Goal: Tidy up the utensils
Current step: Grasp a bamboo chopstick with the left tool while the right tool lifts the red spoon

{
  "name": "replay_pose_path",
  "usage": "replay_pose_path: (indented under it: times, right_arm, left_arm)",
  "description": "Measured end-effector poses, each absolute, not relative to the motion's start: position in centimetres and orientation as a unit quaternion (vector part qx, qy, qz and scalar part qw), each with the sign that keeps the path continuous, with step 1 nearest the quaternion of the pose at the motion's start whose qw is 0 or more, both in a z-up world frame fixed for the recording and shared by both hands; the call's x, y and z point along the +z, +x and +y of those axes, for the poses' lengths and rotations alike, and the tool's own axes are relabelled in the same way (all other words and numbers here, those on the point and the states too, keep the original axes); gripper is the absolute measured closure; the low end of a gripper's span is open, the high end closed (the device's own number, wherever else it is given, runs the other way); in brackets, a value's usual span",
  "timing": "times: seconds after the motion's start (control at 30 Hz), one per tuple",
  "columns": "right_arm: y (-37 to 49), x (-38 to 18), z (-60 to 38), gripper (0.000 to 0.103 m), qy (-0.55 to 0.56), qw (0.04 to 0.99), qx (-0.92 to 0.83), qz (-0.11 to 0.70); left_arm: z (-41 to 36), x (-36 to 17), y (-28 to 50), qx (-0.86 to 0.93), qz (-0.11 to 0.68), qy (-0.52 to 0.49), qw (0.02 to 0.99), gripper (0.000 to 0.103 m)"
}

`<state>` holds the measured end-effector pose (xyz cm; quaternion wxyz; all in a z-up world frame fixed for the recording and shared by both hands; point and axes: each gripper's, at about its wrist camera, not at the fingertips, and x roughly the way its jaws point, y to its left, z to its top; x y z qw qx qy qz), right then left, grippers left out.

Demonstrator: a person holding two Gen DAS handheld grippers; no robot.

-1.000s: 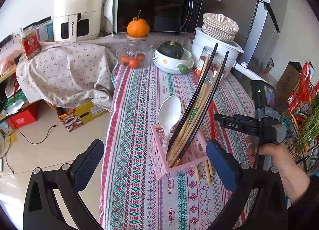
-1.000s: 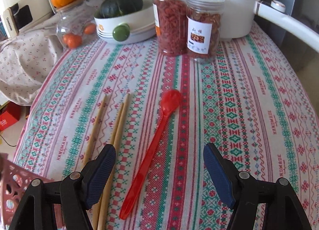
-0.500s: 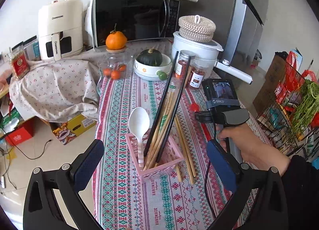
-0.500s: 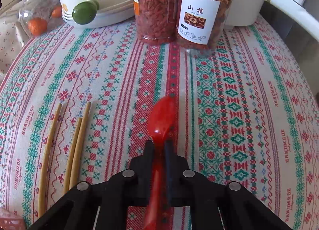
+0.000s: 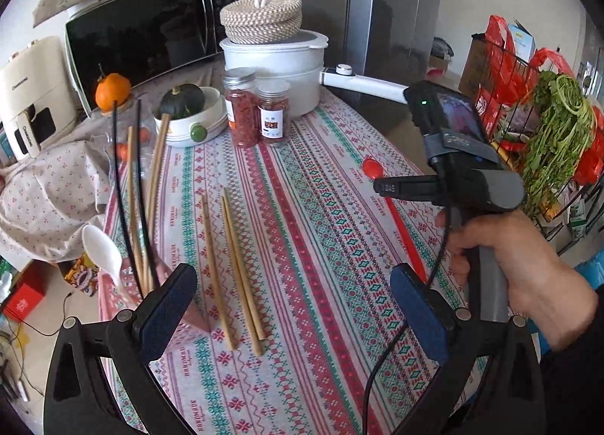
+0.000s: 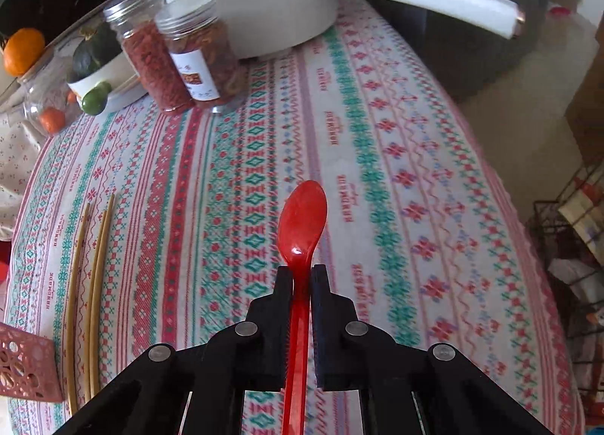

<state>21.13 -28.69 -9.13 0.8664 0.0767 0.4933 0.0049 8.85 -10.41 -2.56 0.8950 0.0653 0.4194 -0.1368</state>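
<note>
My right gripper [image 6: 301, 276] is shut on the handle of a red plastic spoon [image 6: 303, 219], bowl pointing forward above the patterned tablecloth; the spoon [image 5: 396, 216] also shows in the left wrist view under the right gripper body. My left gripper [image 5: 292, 303] is open and empty, fingers wide apart above three loose wooden chopsticks [image 5: 232, 265]. The same chopsticks [image 6: 90, 284] lie left in the right wrist view. A pink utensil basket [image 5: 188, 318] at the left holds a white spoon [image 5: 102, 252], black and wooden chopsticks; its corner [image 6: 26, 367] shows in the right wrist view.
At the table's back stand two spice jars [image 5: 256, 114], a white pot with long handle [image 5: 279, 68], a bowl with a green squash [image 5: 188, 114], a glass jar with an orange [image 5: 111, 91] and a microwave [image 5: 143, 31]. A wire rack with greens [image 5: 547, 125] stands right.
The right gripper closed on the red spoon and lifted it toward the right. The left gripper swung right, so the basket now sits at its left finger.
</note>
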Motion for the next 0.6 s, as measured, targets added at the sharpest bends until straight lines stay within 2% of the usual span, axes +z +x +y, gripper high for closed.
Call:
replay_pose_path:
  times: [0.03, 0.07, 0.3, 0.4, 0.53, 0.6]
  right_arm:
    - [20.6, -9.0, -29.4, 0.098, 0.08, 0.866, 0.002, 0.493]
    - [20.1, -8.9, -30.1, 0.098, 0.084, 0.866, 0.0, 0.492]
    - [19.0, -8.1, -33.9, 0.097, 0.136, 0.866, 0.001, 0.481]
    - [19.3, -7.8, -34.0, 0.097, 0.139, 0.868, 0.014, 0.476]
    - [19.8, -7.6, -33.9, 0.097, 0.151, 0.867, 0.03, 0.473]
    - [20.0, -7.6, -33.8, 0.097, 0.152, 0.867, 0.038, 0.472]
  left_arm:
    - [-11.3, -3.1, 9.5, -0.133, 0.424, 0.068, 0.893, 0.002]
    - [-12.2, -3.7, 10.2, -0.133, 0.431, 0.069, 0.89, 0.007]
    - [-13.8, -8.8, 17.7, -0.097, 0.521, 0.047, 0.847, 0.065]
    - [-12.6, -10.8, 20.7, -0.059, 0.55, 0.036, 0.832, 0.073]
    - [-11.0, -12.6, 23.0, -0.022, 0.568, 0.034, 0.822, 0.076]
    - [-10.3, -13.5, 23.8, -0.012, 0.58, 0.028, 0.814, 0.084]
